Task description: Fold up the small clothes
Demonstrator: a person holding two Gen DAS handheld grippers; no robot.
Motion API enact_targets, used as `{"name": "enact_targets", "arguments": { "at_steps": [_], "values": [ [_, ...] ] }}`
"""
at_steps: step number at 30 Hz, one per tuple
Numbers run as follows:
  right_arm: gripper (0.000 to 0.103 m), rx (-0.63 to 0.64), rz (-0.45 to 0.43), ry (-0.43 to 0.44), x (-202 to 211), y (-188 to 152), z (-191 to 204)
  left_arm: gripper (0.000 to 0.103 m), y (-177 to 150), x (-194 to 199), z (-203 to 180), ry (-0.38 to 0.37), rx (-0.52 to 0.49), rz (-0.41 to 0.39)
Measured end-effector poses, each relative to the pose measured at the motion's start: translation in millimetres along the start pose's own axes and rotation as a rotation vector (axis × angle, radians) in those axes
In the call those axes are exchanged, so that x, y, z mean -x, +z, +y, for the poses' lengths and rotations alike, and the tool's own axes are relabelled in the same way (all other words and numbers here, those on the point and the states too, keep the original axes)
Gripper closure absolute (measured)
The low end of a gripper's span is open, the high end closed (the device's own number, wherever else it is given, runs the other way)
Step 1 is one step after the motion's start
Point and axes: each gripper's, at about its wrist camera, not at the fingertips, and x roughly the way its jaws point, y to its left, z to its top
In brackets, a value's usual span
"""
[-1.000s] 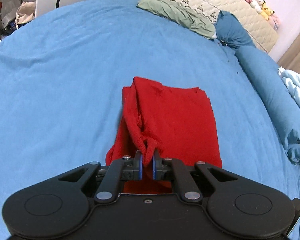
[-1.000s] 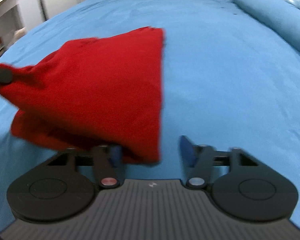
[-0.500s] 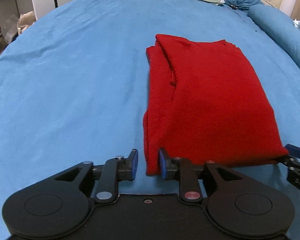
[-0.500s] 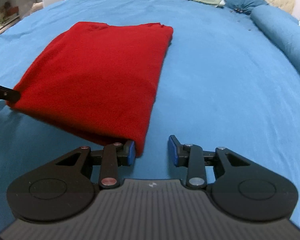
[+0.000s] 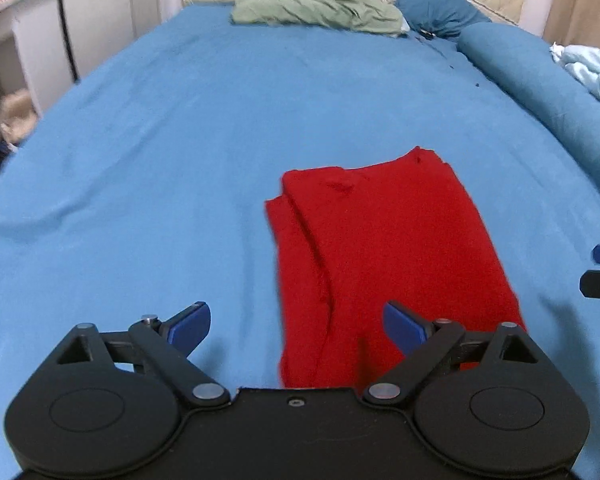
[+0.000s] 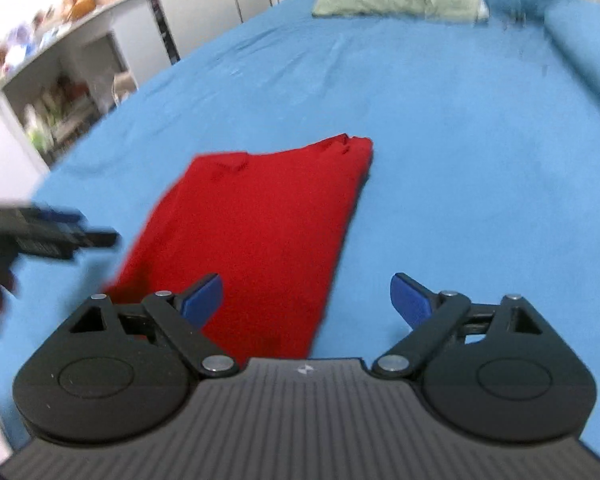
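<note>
garment: red cloth (image 5: 396, 256), folded, long axis pointing away from both grippers
left gripper (image 5: 296, 326): spread, empty, nearer
right gripper (image 6: 306, 294): spread, empty

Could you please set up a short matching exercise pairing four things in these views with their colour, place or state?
Column one:
1. red garment
2. left gripper
3. green cloth
4. bolster

Column two:
A. crumpled at the head of the bed
B. folded flat on the blue sheet
C. jaws wide open, holding nothing
D. dark blue, along the bed's right edge

Pairs: 1-B, 2-C, 3-A, 4-D.
</note>
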Motion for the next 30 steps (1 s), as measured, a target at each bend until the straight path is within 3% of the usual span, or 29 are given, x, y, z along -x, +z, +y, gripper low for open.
{"name": "enact_targets", "arguments": {
  "at_steps": [4,5,8,11,16,17,20,23,25,30],
  "values": [
    [0.0,-0.166,0.107,0.054,-41.3,27.7,-28.8,0.012,15.0,-37.7,8.3,-0.087,0.073,0.064],
    [0.0,-0.201,0.125,0.058,-53.6,30.2,-34.3,0.017,17.2,-44.2,9.9,-0.105,0.088,0.073],
    [0.001,-0.295,0.169,0.08,-85.3,27.9,-41.9,0.019,20.9,-54.0,10.3,-0.135,0.095,0.09],
    [0.011,-0.313,0.19,0.088,-108.3,25.8,-38.6,0.019,22.5,-64.2,9.9,-0.14,0.092,0.11],
    [0.012,-0.342,0.237,0.104,-137.2,17.9,-33.8,0.024,23.1,-84.8,15.2,-0.179,0.134,0.174],
    [0.017,-0.344,0.234,0.107,-139.7,16.9,-33.4,0.025,20.8,-86.9,17.1,-0.189,0.153,0.185],
    [0.044,-0.316,0.23,0.121,-141.0,20.0,-28.4,0.049,22.7,-88.6,16.9,-0.224,0.182,0.193],
    [0.061,-0.286,0.201,0.125,-132.4,24.0,-24.2,0.067,27.5,-79.8,9.2,-0.201,0.172,0.184],
    [0.064,-0.29,0.172,0.139,-120.8,28.1,-24.2,0.072,30.2,-68.4,4.7,-0.199,0.168,0.166],
    [0.065,-0.285,0.104,0.169,-68.7,33.5,-29.7,0.075,32.1,-26.7,-17.4,-0.279,0.175,0.114]
  ]
}}
